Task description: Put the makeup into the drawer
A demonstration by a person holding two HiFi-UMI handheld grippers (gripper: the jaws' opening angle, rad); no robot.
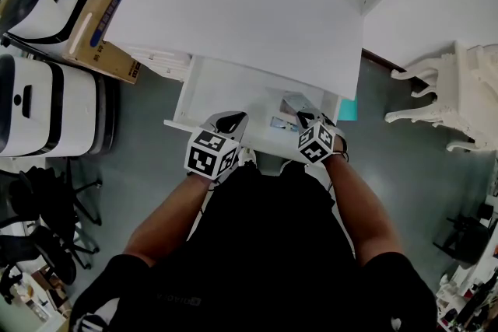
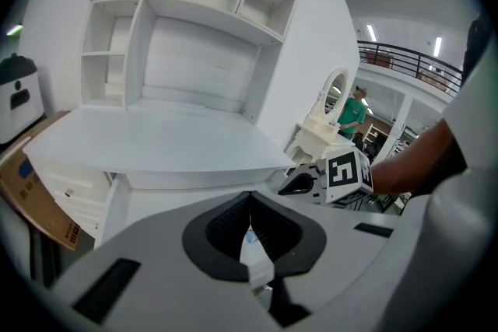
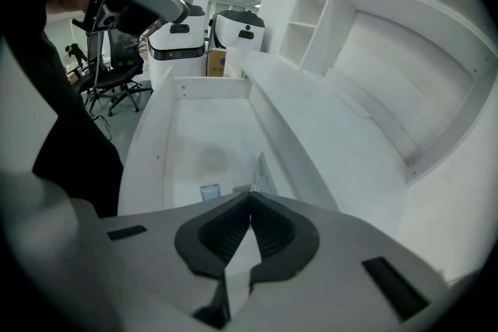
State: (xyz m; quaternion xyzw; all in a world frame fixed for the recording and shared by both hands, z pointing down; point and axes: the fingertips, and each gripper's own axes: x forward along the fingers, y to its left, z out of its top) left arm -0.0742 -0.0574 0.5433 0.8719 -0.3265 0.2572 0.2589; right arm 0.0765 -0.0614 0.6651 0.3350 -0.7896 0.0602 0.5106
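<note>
You are at the placing step. The drawer [image 1: 189, 97] stands pulled out under the bare worktop [image 1: 241, 19], and both grippers hang over its near end. Your right gripper [image 3: 250, 200] has its jaws pressed together, tips pointing down into the drawer. A patterned packet [image 3: 263, 173] stands right at those tips, though you cannot tell whether it is pinched there or lies just beyond. A small blue-capped piece of makeup [image 3: 210, 191] lies on the drawer floor just to that gripper's left. Your left gripper [image 2: 250, 202] is also closed, with nothing plainly between its jaws, and sits beside the right one. Next, it looks as if you should bring the right gripper low over the drawer floor. If the packet is held, spread the jaws, then draw back clear of the drawer front.
</note>
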